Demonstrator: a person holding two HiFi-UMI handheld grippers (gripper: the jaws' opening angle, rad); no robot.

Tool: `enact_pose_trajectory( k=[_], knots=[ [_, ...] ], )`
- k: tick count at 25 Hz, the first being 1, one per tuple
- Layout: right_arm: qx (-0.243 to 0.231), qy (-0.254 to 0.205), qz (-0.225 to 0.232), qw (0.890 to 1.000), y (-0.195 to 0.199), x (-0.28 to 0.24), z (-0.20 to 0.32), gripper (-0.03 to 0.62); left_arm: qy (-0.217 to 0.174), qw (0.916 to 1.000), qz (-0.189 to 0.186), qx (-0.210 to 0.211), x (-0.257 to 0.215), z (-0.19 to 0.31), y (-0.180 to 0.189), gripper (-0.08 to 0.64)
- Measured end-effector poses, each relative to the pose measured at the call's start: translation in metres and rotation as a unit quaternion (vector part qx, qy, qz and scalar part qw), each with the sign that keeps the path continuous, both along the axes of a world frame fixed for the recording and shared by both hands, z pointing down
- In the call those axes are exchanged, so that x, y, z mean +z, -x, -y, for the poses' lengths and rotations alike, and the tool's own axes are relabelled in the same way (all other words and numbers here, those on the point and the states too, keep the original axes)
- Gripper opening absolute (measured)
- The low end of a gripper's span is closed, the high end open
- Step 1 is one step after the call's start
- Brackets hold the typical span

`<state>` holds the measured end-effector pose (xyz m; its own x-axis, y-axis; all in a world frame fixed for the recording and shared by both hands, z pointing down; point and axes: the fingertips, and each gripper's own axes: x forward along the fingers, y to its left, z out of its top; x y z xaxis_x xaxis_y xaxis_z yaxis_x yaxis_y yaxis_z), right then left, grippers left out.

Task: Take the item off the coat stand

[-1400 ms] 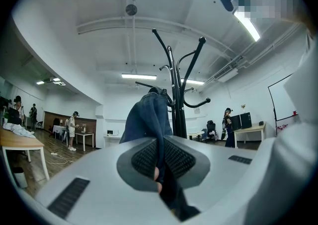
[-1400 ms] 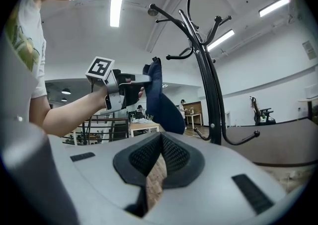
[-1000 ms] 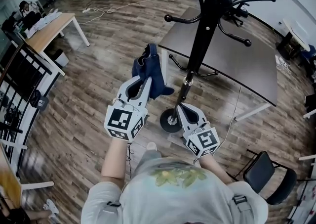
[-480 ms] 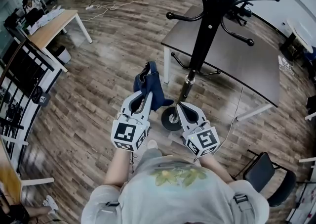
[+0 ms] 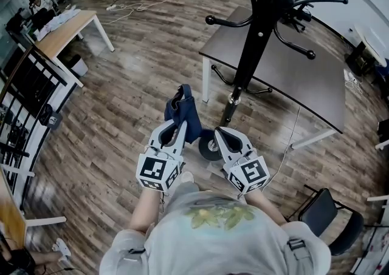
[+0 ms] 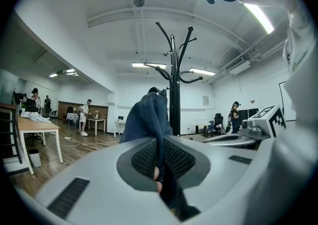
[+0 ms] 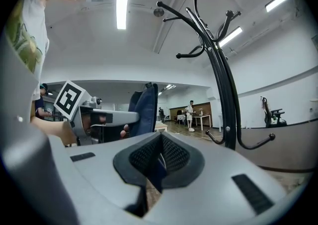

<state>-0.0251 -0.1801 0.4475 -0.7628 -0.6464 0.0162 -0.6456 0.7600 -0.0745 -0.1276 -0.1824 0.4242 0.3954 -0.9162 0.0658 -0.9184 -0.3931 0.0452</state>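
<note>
A dark blue cloth item (image 5: 184, 113) hangs from my left gripper (image 5: 180, 124), which is shut on it, apart from the stand and left of its pole. In the left gripper view the cloth (image 6: 148, 119) rises from between the closed pads of the left gripper (image 6: 160, 158). The black coat stand (image 5: 252, 37) rises at centre right, its hooks bare, with its round base (image 5: 209, 147) on the floor. My right gripper (image 5: 220, 135) is beside that base with its jaws together. In the right gripper view the right gripper (image 7: 160, 158) is shut, with the blue item (image 7: 144, 105) to its left.
A dark table (image 5: 285, 79) stands behind the stand. A wooden desk (image 5: 61, 31) and a black railing (image 5: 24, 104) are at the left, and a black chair (image 5: 328, 213) is at the lower right. People stand far off at the back. Cables lie on the wood floor.
My left gripper has drawn back toward me and lower, carrying the blue item farther from the stand. The right gripper has hardly moved.
</note>
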Motion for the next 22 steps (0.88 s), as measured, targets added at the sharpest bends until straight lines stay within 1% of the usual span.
enact_pose_trajectory(
  k=[9,16,22],
  knots=[
    [-0.002,0.011,0.0,1.0,-0.0029,0.0084,0.0069,0.006,0.005,1.0,-0.005,0.002,0.0056,0.005,-0.0028,0.035],
    [0.0,0.007,-0.004,1.0,0.0011,0.0042,0.006,0.006,0.002,1.0,-0.005,0.007,0.0039,0.0033,0.0003,0.035],
    [0.001,0.01,-0.003,1.0,0.001,0.0065,0.009,0.006,0.006,0.9999,-0.006,0.013,0.0063,0.006,-0.0018,0.036]
  ],
)
